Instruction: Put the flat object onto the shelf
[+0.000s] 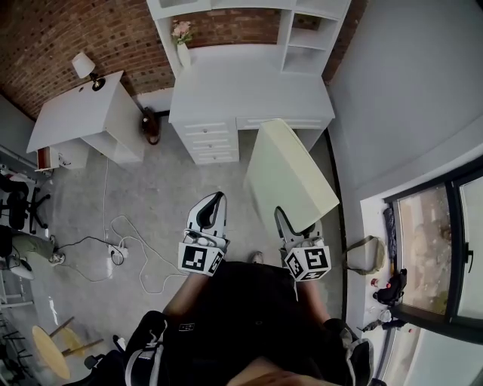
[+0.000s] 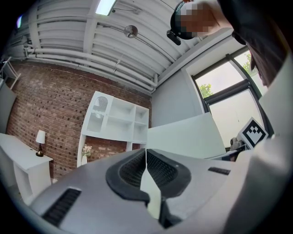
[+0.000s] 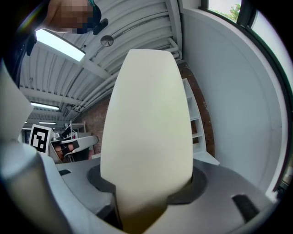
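A flat cream panel [image 1: 290, 177] tilts out over the floor, with my right gripper [image 1: 293, 223] shut on its near edge. In the right gripper view the panel [image 3: 149, 114] fills the middle and rises from between the jaws of that gripper [image 3: 149, 194]. The white desk with a shelf unit [image 1: 249, 22] stands ahead against the brick wall, a short way beyond the panel's far edge. My left gripper [image 1: 214, 202] hovers left of the panel, shut with nothing in it. In the left gripper view its pads [image 2: 158, 167] meet at the tip, and the shelf unit [image 2: 116, 116] shows beyond.
A vase of flowers [image 1: 181, 36] stands on the desk. A white side table with a lamp [image 1: 75, 113] is at the left. A dark bag [image 1: 151, 124] lies between them. Cables and a power strip [image 1: 117, 252] run over the floor. A grey wall and a window [image 1: 430, 249] close the right.
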Demonstrator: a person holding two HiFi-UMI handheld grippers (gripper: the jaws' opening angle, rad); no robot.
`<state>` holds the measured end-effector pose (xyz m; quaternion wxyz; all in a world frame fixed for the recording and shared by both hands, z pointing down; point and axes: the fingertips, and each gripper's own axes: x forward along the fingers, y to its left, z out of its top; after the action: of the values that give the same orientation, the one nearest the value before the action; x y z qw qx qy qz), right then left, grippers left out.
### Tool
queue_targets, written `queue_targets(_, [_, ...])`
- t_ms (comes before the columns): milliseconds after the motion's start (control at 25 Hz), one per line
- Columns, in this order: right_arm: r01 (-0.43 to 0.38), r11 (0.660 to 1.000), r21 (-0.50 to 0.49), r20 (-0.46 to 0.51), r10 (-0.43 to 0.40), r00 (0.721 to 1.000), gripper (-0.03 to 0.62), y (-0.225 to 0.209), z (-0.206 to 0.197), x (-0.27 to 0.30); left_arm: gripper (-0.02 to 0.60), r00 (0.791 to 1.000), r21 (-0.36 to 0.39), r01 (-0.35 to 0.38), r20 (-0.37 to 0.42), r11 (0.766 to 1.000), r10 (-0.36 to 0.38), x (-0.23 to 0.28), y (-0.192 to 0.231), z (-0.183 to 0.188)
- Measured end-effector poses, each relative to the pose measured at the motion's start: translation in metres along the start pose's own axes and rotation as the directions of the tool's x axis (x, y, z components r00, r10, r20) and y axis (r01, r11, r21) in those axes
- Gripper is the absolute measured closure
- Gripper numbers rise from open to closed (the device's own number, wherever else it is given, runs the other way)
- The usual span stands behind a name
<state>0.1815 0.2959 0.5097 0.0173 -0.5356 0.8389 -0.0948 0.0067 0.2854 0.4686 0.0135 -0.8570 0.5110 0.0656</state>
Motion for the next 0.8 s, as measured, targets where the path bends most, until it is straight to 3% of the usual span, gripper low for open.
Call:
queue_targets(360, [-0.064, 0.998, -0.001, -0.016, 0.064, 0.998, 0.315, -0.037, -0.003, 0.009, 0.566, 0.997, 0.034, -0.072, -0.005, 0.997, 0.072, 0.015, -0.012, -0.001])
queue_targets(600, [-0.050, 0.999, -0.011, -0.020, 0.050, 0.999, 0.315, -0.049, -0.001, 0.036, 0.566, 0.997, 0.022, -0.078, -0.002, 0.997, 0.078, 0.048, 0.013, -0.005])
queue_targets(800, [-0.021, 0.999, -0.030, -0.034, 0.020, 0.999, 0.315, -0.055, -0.001, 0.087, 0.566, 0.998, 0.000, -0.063, 0.011, 0.998, 0.063, 0.091, 0.060, -0.015])
